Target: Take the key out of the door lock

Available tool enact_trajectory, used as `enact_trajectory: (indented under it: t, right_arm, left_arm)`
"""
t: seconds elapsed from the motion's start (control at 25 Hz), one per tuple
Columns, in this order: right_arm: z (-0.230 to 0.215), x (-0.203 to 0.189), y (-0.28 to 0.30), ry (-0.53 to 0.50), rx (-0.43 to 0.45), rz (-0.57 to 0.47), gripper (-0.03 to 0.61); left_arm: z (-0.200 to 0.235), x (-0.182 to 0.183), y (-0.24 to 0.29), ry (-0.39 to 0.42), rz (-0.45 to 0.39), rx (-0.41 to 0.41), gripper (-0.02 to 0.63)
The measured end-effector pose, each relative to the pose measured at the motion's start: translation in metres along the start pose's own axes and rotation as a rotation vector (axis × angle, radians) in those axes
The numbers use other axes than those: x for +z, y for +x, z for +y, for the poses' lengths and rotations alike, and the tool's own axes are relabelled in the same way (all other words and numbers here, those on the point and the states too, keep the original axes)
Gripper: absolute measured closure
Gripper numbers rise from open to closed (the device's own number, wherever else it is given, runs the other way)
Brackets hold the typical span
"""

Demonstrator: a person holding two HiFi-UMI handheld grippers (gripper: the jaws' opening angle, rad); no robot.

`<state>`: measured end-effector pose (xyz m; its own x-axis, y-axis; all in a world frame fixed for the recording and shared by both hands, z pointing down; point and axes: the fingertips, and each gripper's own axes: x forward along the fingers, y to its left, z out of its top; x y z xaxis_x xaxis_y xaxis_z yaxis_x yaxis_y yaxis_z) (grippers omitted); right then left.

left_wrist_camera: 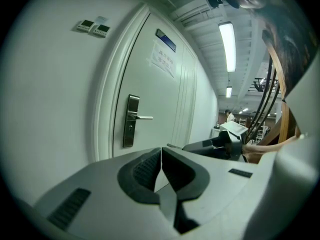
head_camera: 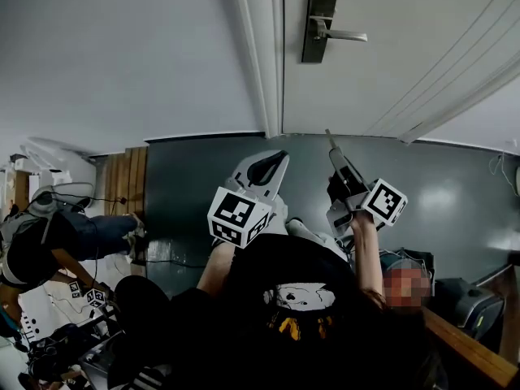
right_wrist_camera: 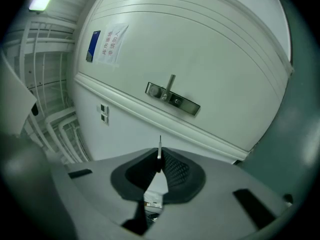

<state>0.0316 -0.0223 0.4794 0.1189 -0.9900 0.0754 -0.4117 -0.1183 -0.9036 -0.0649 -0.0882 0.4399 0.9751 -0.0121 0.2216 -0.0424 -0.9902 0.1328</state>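
Observation:
The white door carries a metal lock plate [head_camera: 318, 23] with a lever handle [head_camera: 344, 34]; the lock plate [left_wrist_camera: 131, 120] shows in the left gripper view and the lock plate [right_wrist_camera: 172, 98] lies tilted in the right gripper view. My right gripper [head_camera: 335, 156] is shut on a thin metal key [right_wrist_camera: 159, 148], whose blade sticks out past the fingertips. The key [head_camera: 329, 139] is well clear of the door and points toward it. My left gripper [head_camera: 275, 162] hangs beside the right one, its jaws closed together with nothing between them.
The door frame [head_camera: 266, 55] runs left of the door. A notice [left_wrist_camera: 163, 59] is stuck on the door, and wall switches [left_wrist_camera: 94, 27] sit on the wall to its left. Another person [head_camera: 49, 238] sits at far left among cables; equipment [head_camera: 471, 303] stands at lower right.

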Motion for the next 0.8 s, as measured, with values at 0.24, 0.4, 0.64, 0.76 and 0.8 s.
enact_trajectory:
  t: [0.24, 0.4, 0.64, 0.76, 0.8]
  right_arm:
    - [0.007, -0.009, -0.017, -0.085, -0.011, 0.026, 0.558]
    - [0.011, -0.010, -0.021, -0.121, 0.008, 0.030, 0.558]
    - [0.014, -0.012, -0.019, -0.165, 0.017, 0.041, 0.558]
    - [0.018, -0.012, -0.020, -0.194, 0.021, 0.044, 0.558]
    - [0.019, -0.012, -0.021, -0.198, 0.021, 0.044, 0.558]
  left_arm:
    - [-0.015, -0.004, -0.002, 0.008, -0.006, -0.002, 0.601]
    - [-0.023, -0.006, 0.000, 0.017, -0.002, -0.015, 0.601]
    - [-0.025, -0.008, 0.002, 0.026, 0.007, -0.022, 0.601]
    - [-0.029, -0.005, 0.003, 0.034, 0.004, -0.028, 0.601]
    - [-0.031, -0.004, 0.003, 0.036, 0.004, -0.030, 0.601]
